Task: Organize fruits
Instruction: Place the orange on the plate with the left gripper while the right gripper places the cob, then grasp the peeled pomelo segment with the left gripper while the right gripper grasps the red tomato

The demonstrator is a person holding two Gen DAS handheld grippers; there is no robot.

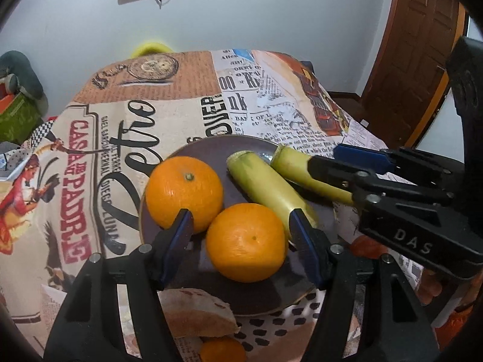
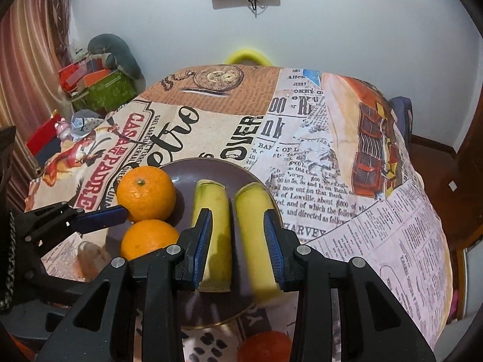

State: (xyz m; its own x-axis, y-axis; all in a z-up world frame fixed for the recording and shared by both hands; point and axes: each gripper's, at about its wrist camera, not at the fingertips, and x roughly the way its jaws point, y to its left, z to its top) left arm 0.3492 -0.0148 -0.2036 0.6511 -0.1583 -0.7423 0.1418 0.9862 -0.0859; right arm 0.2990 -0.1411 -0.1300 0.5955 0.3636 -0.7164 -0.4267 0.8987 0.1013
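On the round dark plate [image 1: 181, 157], wide-open left tongs [image 1: 241, 229] frame a bumpy orange [image 1: 246, 242], while wide-open right tongs [image 2: 238, 241] straddle two smooth banana pieces [image 2: 211, 211].

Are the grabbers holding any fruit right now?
The right hand-held gripper spans both banana pieces, but whether it grips them cannot be told. The left hand-held gripper is open around the near orange, not holding it.

At bottom centre of the left wrist view, a third orange [image 1: 222, 350] is cut off by the frame edge; the bread loaf [image 1: 193, 313] hides partly behind the left gripper [image 1: 241, 226].
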